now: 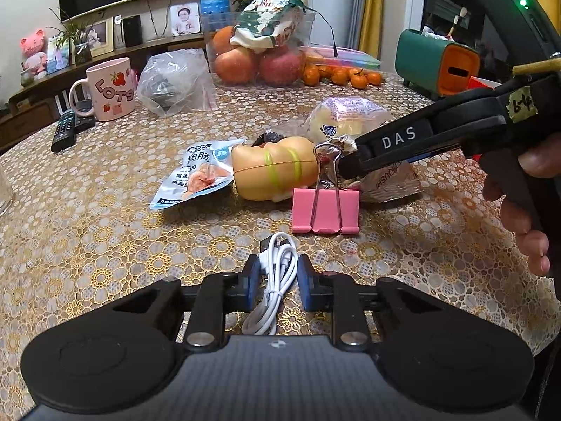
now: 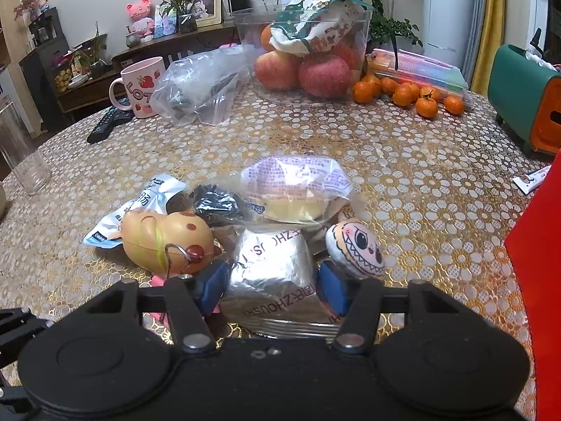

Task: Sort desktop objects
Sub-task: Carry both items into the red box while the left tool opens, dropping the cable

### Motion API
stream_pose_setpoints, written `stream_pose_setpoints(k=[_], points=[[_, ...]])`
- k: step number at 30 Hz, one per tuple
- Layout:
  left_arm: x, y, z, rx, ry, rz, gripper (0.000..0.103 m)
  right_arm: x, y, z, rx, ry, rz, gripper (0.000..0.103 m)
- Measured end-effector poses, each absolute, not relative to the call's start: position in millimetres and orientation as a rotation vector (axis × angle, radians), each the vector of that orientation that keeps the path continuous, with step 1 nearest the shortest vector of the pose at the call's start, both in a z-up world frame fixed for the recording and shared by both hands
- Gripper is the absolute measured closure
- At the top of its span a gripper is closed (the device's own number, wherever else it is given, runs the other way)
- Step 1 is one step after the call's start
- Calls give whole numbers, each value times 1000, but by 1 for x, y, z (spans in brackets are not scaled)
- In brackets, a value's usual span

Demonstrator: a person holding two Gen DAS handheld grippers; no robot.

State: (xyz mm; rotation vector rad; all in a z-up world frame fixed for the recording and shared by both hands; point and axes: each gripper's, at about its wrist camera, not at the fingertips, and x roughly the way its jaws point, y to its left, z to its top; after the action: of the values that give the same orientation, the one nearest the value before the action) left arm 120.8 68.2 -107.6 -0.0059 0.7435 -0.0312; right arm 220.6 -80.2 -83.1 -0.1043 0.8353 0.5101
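My left gripper (image 1: 278, 277) is closed around a coiled white USB cable (image 1: 275, 273) lying on the tablecloth. Ahead lie a pink binder clip (image 1: 326, 210), a yellow pig toy (image 1: 273, 172) and a blue-white snack packet (image 1: 196, 175). My right gripper (image 2: 271, 280) straddles a silver foil snack pack (image 2: 270, 263), its blue pads (image 2: 214, 287) against the pack's sides. It reaches in from the right in the left wrist view (image 1: 350, 161). A wrapped cake (image 2: 298, 189) and a grinning round plush (image 2: 354, 249) sit close by.
A pink mug (image 1: 112, 87), remote controls (image 1: 66, 129), a clear plastic bag (image 1: 178, 80), a fruit box (image 1: 259, 49) with apples, several tangerines (image 1: 340, 75) and a green-orange box (image 1: 434, 63) stand at the back. A glass jar (image 2: 24, 161) is far left.
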Motion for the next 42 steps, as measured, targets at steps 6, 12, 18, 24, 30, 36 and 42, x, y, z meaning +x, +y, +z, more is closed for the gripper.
stream_pose_setpoints(k=[6,12,18,24,30,36,42], points=[[121,70,-107,-29,744,-20,85,217,-82,-80,-111,830,509,52],[119,71,-107,-53,752,-8,85,206,-93,-74,-84,836,524,54],[116,70,-105,-77,763,-2,85,189,-109,-66,-72,852,553,55],[112,62,-100,-77,763,-4,85,170,-128,-61,-64,866,558,55],[109,54,-92,-77,758,-16,92,157,-147,-57,-63,861,547,55],[107,43,-79,-77,741,-29,92,148,-167,-47,-67,837,537,55],[103,21,-55,-70,709,-79,92,136,-192,-32,-62,815,530,55]])
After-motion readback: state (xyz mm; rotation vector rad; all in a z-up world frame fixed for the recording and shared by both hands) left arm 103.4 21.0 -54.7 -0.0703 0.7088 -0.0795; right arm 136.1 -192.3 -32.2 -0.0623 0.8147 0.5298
